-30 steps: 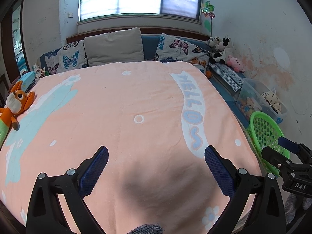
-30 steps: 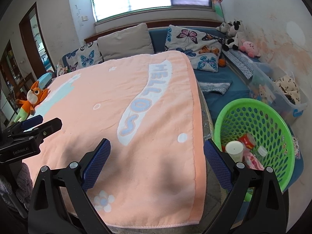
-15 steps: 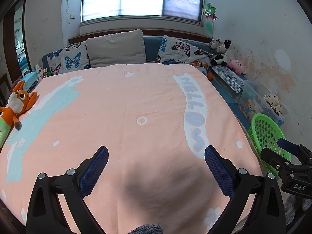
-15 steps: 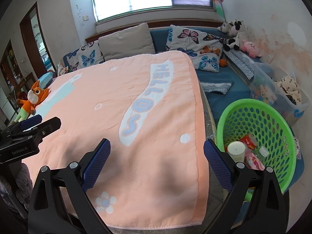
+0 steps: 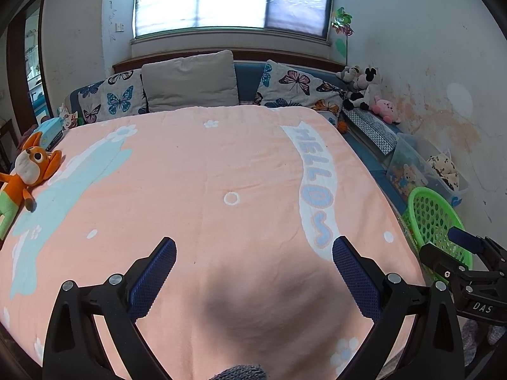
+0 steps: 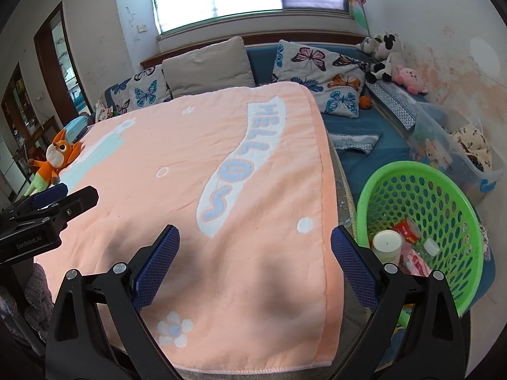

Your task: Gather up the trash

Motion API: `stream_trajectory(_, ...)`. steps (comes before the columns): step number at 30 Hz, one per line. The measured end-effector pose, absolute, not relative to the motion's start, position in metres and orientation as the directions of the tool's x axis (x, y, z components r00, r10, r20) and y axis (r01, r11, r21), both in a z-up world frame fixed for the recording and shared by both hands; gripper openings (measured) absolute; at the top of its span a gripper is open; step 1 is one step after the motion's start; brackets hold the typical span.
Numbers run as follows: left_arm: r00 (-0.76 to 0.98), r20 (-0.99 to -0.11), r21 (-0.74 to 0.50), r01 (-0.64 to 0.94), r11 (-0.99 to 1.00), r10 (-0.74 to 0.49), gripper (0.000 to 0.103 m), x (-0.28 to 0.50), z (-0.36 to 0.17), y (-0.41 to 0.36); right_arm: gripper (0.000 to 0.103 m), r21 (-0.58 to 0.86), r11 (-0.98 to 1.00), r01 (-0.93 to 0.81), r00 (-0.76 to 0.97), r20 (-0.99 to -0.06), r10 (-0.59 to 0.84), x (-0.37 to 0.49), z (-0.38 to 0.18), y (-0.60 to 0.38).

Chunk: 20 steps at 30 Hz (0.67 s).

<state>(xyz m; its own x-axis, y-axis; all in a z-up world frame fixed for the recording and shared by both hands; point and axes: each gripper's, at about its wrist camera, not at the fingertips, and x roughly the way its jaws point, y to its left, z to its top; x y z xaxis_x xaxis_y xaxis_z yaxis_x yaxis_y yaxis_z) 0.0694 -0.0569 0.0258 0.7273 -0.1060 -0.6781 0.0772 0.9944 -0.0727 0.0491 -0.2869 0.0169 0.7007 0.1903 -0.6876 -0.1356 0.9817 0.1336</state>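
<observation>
With both the left tongs [image 5: 253,253] and right tongs [image 6: 255,242] spread wide and empty over the blanket [image 6: 196,171], we see the trash [image 6: 404,243] already in the green basket [image 6: 421,171] at lower right — a careless swing could tip it.

— What's on the wide bed [image 5: 364,145]?

— A peach terry blanket [image 5: 196,183] lettered "HELLO" covers most of it. At the left edge lies an orange plush fox [image 5: 28,171].

— And up at the head?

— A plain grey pillow [image 5: 190,79] between two butterfly-print pillows [image 6: 320,76]. On the blue sheet beside the blanket's right edge there's a small patterned cloth [image 6: 358,142] and a little orange ball [image 6: 365,102]
</observation>
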Motion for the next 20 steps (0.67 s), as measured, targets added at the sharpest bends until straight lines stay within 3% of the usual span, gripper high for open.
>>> stream_trajectory(20,0.725,-0.683,-0.080,0.047,0.996,-0.089,0.096,0.0712,0.0237,-0.0515,0.096,0.136,0.979,-0.155,0.698,-0.686,0.205,0.0525,0.0137,-0.2844)
